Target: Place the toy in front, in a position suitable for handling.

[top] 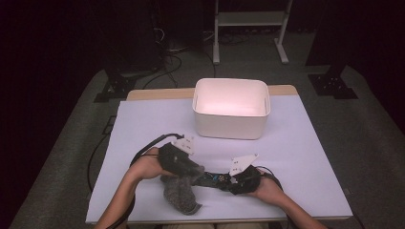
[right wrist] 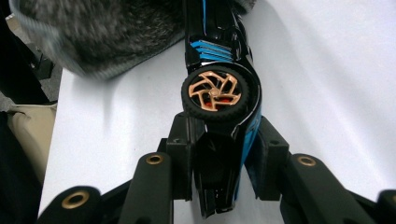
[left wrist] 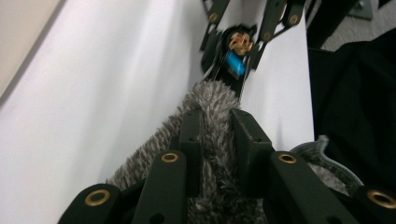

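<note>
High view: the left hand-held gripper (top: 188, 168) lies at the near edge of the white surface (top: 143, 129), jaws pinched on a grey fuzzy cloth (top: 179, 193). In the left gripper view the cloth pile is pressed between the two black jaws, confirming a firm hold on the fabric. Most of the cloth hangs slack on the near side of this gripper, bunched on the surface.

Directly ahead of the left jaws, between the two grippers, is a black and blue toy car (top: 215, 180) with copper wheels. One end of it appears tucked into or against the cloth; the exact overlap cannot be resolved.

The right hand-held gripper (top: 237, 181) is clamped on the other end of the car. In the right gripper view the jaws grip the car body just behind a copper wheel (right wrist: 215, 91).

A white bin (top: 231, 109), nothing visible inside it, stands beyond both grippers, well apart from them.

Progress estimate: both items are secured, and the work on the car with the cloth is judged to be under way. Nothing has gone into the bin.

Pose: both forearms enter from the near edge, hands low, grippers pointing at each other along one line
</note>
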Available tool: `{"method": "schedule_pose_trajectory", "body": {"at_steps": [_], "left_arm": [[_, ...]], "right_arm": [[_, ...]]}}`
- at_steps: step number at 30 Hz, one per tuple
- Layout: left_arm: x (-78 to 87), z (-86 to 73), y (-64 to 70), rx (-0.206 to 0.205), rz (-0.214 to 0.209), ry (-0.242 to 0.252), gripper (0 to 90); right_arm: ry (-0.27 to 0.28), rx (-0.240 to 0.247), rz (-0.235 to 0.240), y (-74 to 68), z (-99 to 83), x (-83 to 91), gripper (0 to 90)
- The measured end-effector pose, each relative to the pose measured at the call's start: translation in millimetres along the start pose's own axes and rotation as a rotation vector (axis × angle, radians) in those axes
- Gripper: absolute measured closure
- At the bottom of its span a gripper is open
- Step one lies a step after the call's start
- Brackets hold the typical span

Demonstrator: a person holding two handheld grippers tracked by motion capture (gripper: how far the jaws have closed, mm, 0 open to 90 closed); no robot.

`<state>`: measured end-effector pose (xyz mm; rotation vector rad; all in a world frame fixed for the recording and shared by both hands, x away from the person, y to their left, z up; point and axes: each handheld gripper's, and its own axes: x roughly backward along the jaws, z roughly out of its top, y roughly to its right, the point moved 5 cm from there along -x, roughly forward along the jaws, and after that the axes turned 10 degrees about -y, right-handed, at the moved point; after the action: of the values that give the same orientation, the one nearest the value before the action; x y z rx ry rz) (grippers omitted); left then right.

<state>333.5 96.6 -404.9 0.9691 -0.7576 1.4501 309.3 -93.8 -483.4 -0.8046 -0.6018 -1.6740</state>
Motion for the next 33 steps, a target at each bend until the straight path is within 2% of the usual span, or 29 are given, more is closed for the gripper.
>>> {"method": "schedule_pose_trajectory", "body": {"at_steps": [2,7,8,10,12,15,19,21,26,33], "left_arm": [[3.4,-11.1,-1.1,0.022,0.014,0.016,74.0],[-1.0,-21.1,-2.2,0.044,0.001,0.051,74.0],[-1.4,-21.6,-2.2,0.043,0.001,0.06,74.0],[-1.4,-21.8,-1.7,0.039,0.001,0.062,74.1],[-1.9,-21.0,-1.6,0.037,-0.002,0.065,74.0],[-4.1,-18.3,-0.8,0.028,-0.012,0.073,74.1],[-7.2,-13.9,-0.4,0.01,-0.017,0.08,74.0],[-8.0,-12.8,-0.2,0.015,-0.026,0.084,74.0],[-8.6,-10.6,0.4,-0.007,-0.024,0.067,74.1],[-8.6,-11.4,-2.0,0.014,-0.037,0.092,73.6]], "right_arm": [[-0.007,0.002,0.002,0.2,0.4,0.2,64.4],[-0.026,-0.005,0.008,0.7,1.1,1.8,64.1],[-0.025,-0.007,0.014,1.1,1.1,2.1,62.5],[-0.023,-0.043,0.037,1.5,2.5,3.5,52.6],[-0.029,-0.051,0.037,2.7,5.6,6.4,50.6],[-0.038,-0.029,0.028,4.0,15.2,11.2,49.6],[-0.079,-0.002,0.035,3.1,31.5,9.5,46.5],[-0.107,0.021,0.025,3.7,37.9,6.1,47.4],[-0.152,0.051,0.03,1.5,54.0,-3.5,50.8],[-0.225,0.08,0.044,4.2,68.4,-21.3,52.0]]}}
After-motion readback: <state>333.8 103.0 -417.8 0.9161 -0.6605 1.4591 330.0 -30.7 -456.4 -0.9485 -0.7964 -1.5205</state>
